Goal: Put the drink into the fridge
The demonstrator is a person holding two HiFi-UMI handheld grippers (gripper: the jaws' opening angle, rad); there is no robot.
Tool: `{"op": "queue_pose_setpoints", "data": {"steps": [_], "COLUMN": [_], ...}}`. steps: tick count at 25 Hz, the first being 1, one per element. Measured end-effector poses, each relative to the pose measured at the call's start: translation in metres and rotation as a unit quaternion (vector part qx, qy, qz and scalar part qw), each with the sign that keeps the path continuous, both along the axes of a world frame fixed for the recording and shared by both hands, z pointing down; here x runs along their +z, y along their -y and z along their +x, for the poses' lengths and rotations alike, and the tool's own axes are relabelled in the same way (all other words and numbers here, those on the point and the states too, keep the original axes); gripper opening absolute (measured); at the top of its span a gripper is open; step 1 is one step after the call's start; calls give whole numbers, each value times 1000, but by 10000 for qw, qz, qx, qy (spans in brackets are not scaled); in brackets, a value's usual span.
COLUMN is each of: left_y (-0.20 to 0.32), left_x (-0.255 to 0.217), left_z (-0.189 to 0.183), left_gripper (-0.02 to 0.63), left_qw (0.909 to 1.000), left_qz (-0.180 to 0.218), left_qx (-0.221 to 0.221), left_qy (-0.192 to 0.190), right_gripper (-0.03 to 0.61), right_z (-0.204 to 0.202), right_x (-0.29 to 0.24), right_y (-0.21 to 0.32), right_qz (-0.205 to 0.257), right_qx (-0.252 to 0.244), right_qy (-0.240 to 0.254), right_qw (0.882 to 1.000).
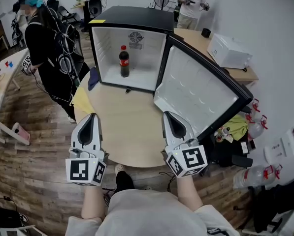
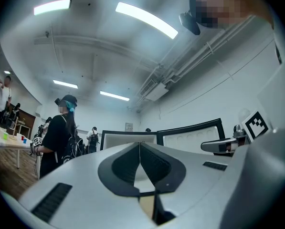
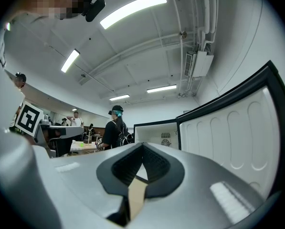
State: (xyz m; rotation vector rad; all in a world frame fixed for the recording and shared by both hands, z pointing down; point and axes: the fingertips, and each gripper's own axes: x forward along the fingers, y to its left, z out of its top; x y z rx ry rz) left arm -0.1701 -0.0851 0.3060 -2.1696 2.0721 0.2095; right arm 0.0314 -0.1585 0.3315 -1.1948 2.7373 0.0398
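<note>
Room: brown wooden floor [image 1: 33, 181] is lying under a round pale wooden table [image 1: 122, 132].
Fridge: small black fridge [image 1: 132, 18] is sitting on that table, its white-lined door [image 1: 196, 90] hanging wide open.
Drink: dark cola bottle with red label [image 1: 123, 61] is standing upright inside the fridge.
Left: grey left gripper [image 1: 91, 117] is hovering at the table's near edge, jaws pressed together, empty.
Right: grey right gripper [image 1: 169, 115] is hovering alongside, jaws together, empty.

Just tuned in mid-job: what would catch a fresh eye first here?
The open mini fridge stands at the far side of the round wooden table, with a cola bottle upright and alone inside and its door swung wide to the right. Nearer, the left gripper and right gripper hover by the table's near edge, both shut and empty.
</note>
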Motion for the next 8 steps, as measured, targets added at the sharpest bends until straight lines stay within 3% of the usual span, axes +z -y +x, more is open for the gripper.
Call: {"op": "queue_pose_setpoints", "data": {"steps": [8], "left_y": [8], "left_x": [1], "left_z": [6], "left_gripper": [11], "left_qw": [10000], "left_qz": [-3], "left_qx": [68], "left_qy": [-39], "right_gripper": [9], "right_z": [6], "right_x": [0], "right_y": [5], "right_qz": [-21], "right_qx": [53], "right_qy": [28], "right_qw": [10000]}}
